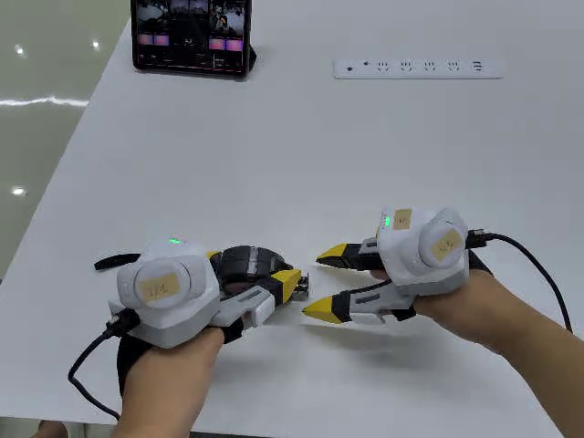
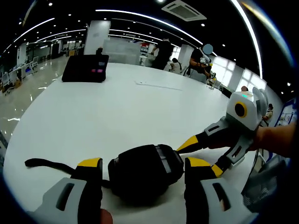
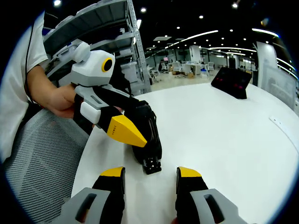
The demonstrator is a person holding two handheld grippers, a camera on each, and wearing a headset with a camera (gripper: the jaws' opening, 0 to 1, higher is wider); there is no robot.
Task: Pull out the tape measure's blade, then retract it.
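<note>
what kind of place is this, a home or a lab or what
Probably a big open-plan lab or workshop hall, not a home: long ceiling strip lights and a ceiling air vent, tall metal shelving, and a wide white table with a power strip and a tablet.

Table (image 1: 274, 164): tape measure (image 1: 246, 265), tablet (image 1: 192, 35), power strip (image 1: 418, 67)
</note>
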